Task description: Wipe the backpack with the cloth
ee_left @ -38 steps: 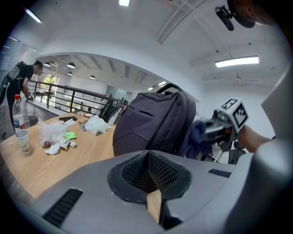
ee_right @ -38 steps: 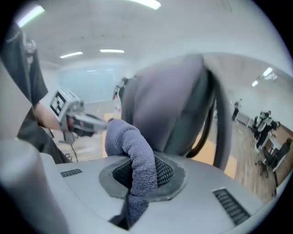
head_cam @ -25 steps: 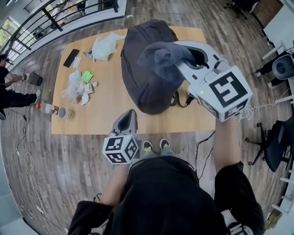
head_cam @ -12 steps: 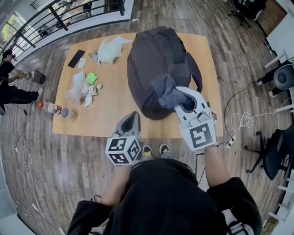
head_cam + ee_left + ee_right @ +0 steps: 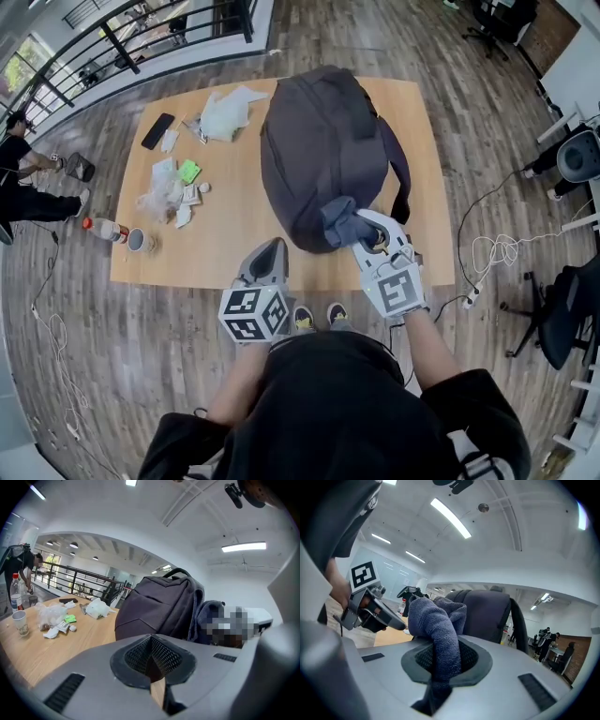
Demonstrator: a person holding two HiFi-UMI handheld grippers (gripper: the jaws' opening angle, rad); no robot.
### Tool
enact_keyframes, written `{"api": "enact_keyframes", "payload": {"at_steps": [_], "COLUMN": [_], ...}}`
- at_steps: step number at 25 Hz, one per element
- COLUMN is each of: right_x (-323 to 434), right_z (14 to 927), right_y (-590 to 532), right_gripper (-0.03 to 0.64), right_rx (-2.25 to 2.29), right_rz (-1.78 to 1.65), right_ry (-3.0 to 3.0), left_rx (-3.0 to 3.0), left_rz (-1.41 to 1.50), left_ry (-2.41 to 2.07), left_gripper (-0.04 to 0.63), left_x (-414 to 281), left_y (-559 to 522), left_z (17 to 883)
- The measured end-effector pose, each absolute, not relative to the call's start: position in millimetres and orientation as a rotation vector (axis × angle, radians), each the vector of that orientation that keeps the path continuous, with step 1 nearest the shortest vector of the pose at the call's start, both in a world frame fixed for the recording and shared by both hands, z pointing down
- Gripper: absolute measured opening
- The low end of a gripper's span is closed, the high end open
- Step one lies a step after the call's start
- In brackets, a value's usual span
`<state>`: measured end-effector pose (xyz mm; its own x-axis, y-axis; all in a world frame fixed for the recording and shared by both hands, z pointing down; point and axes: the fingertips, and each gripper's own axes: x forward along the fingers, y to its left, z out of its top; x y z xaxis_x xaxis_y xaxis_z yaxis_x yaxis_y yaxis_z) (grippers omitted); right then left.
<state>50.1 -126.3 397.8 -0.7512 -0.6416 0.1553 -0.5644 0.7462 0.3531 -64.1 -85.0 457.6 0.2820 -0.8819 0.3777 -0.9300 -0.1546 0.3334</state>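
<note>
A dark grey backpack lies on the wooden table, also seen in the left gripper view as the backpack and in the right gripper view as the backpack. My right gripper is shut on a blue-grey cloth, which rests against the near end of the backpack. In its own view the cloth bunches out of the right gripper. My left gripper is shut and empty at the table's near edge, left of the backpack; the left gripper shows its jaws pressed together.
On the table's left part lie a black phone, a crumpled white bag, scraps and a green packet, a paper cup and a bottle. A person sits at far left. Cables lie on the floor at right.
My right gripper has come down and toward me with the cloth, from above the backpack's middle to its near end. The left gripper has stayed in place.
</note>
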Motion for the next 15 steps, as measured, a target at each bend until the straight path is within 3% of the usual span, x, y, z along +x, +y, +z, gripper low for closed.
{"api": "enact_keyframes", "payload": {"at_steps": [5, 11, 15], "right_x": [50, 77, 76], "right_z": [406, 280, 253], "right_y": [-129, -162, -192], "right_gripper": [0.041, 0.041, 0.041], "right_rx": [0.957, 1.245, 1.193], "right_rz": [-0.53, -0.753, -0.866], "right_ry": [-2.619, -2.718, -2.608], "left_rx": [2.049, 2.041, 2.05], "left_rz": [0.11, 0.112, 0.102], "left_ry": [-1.622, -1.624, -1.617], "left_gripper": [0.015, 0.015, 0.015], "left_x": [-66, -72, -63], "left_y": [-82, -90, -81], "left_z": [456, 444, 453]}}
